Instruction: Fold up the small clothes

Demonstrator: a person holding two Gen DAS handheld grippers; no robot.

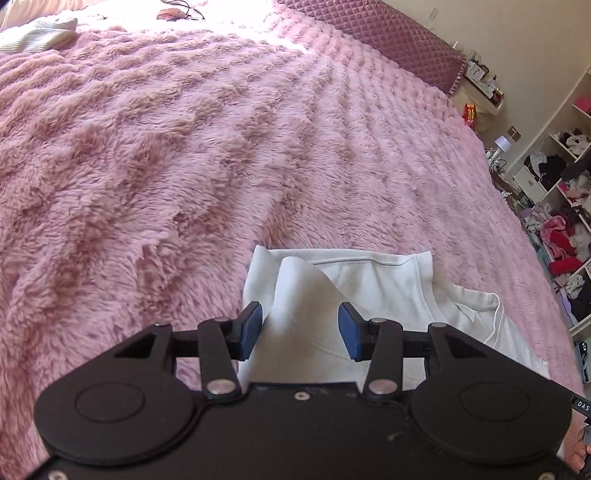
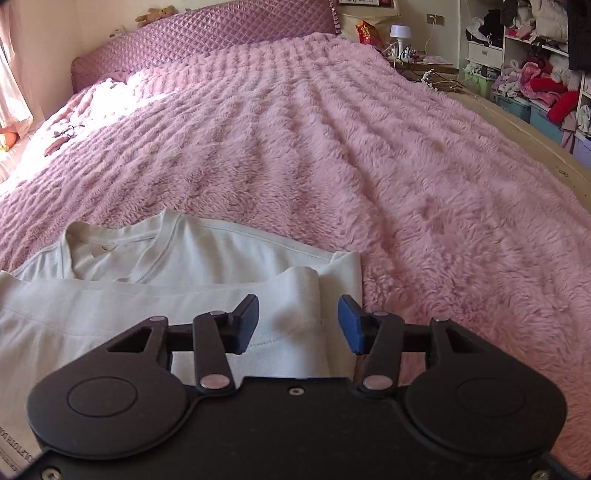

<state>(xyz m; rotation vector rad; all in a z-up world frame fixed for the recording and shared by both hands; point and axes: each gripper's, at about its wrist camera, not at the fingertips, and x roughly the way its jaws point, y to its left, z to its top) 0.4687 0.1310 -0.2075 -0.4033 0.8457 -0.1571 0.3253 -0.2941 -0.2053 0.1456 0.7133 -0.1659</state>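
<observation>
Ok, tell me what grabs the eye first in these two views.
The fluffy pink blanket fills nearly all of both views, spread over the whole bed. On it, at the near edge, lies a white shirt, with the left gripper and right gripper each open over one of its edges. Beyond the bed's right side, open shelves crammed with clothes stand out.

A bed covered by a fluffy pink blanket [image 1: 221,155] carries everything. A white shirt [image 2: 166,258] lies on it directly beneath and just ahead of both pairs of jaws, its neckline ahead-left of the right-hand jaws. Far ahead-left of the left-hand jaws lies a cream knitted garment [image 1: 37,35], and straight ahead, a small pinkish object [image 1: 171,14] with dark cords.
</observation>
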